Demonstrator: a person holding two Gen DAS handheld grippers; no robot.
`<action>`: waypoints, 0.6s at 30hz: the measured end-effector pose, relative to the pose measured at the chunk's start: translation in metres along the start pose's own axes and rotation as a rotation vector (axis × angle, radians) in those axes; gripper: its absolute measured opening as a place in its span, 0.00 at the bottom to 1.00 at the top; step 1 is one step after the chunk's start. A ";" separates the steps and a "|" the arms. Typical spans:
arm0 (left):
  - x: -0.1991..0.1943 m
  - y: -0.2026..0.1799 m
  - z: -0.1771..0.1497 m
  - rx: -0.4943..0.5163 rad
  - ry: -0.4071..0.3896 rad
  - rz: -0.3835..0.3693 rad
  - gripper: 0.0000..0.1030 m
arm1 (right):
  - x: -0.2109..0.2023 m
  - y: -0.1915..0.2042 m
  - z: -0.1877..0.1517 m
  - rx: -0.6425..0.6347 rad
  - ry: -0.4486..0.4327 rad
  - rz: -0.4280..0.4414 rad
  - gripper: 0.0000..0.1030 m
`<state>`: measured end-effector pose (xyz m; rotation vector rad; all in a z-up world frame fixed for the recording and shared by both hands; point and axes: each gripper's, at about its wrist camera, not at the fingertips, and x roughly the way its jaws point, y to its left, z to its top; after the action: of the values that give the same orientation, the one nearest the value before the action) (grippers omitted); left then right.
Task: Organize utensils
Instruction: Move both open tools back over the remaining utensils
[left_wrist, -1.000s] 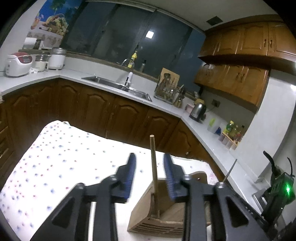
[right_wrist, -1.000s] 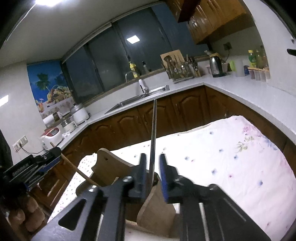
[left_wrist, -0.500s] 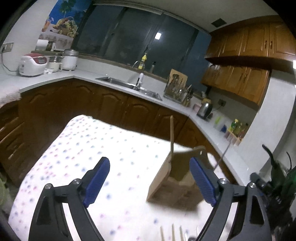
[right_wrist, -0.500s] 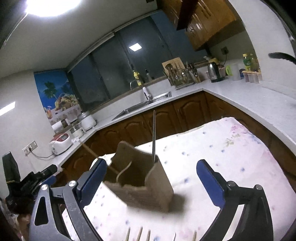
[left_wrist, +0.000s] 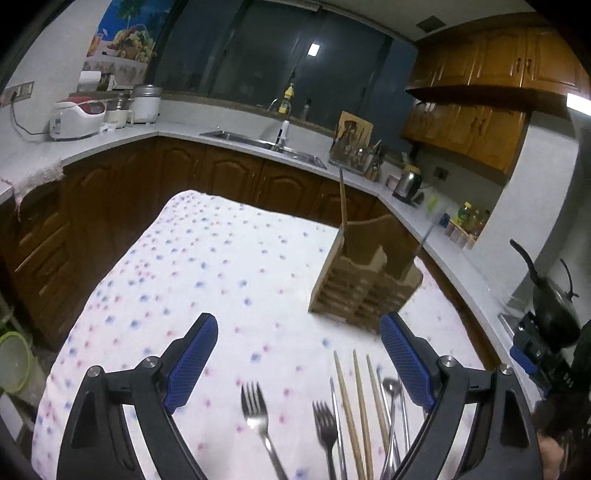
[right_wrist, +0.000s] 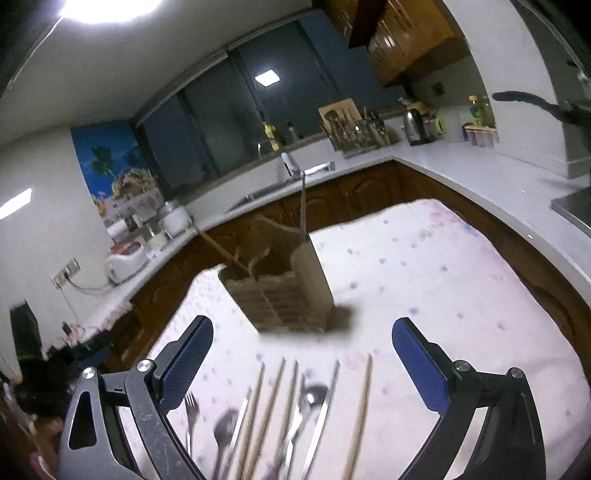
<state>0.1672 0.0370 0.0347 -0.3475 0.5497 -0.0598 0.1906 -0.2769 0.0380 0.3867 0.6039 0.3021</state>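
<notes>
Both claws are released and empty: the left gripper (left_wrist: 299, 354) and right gripper (right_wrist: 303, 350) hover over loose forks (left_wrist: 255, 410) and chopsticks (right_wrist: 360, 410), with the wooden utensil holder (right_wrist: 280, 291) ahead, probably ready for another pick.

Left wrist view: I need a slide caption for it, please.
Open left gripper over forks and chopsticks on a dotted tablecloth, wooden utensil holder beyond.

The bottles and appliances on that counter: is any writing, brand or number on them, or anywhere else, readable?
None can be read.
Spice bottles: labels too small and blurred.
Rice cooker: no legible brand or number.
Kettle: no visible marking.
Wall poster: only a picture of fruit and a palm, no legible words.
Wooden utensil holder: no writing seen.
</notes>
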 end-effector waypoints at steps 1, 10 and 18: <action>-0.003 0.000 -0.002 -0.002 0.005 0.001 0.87 | -0.003 0.000 -0.004 -0.005 0.005 -0.009 0.96; -0.037 0.003 -0.032 -0.004 0.079 0.016 0.87 | -0.032 -0.002 -0.042 -0.019 0.055 -0.050 0.96; -0.041 -0.008 -0.034 0.016 0.124 0.030 0.87 | -0.036 -0.009 -0.056 0.002 0.087 -0.066 0.96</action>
<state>0.1146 0.0252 0.0303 -0.3211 0.6762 -0.0572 0.1303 -0.2843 0.0092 0.3564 0.7010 0.2562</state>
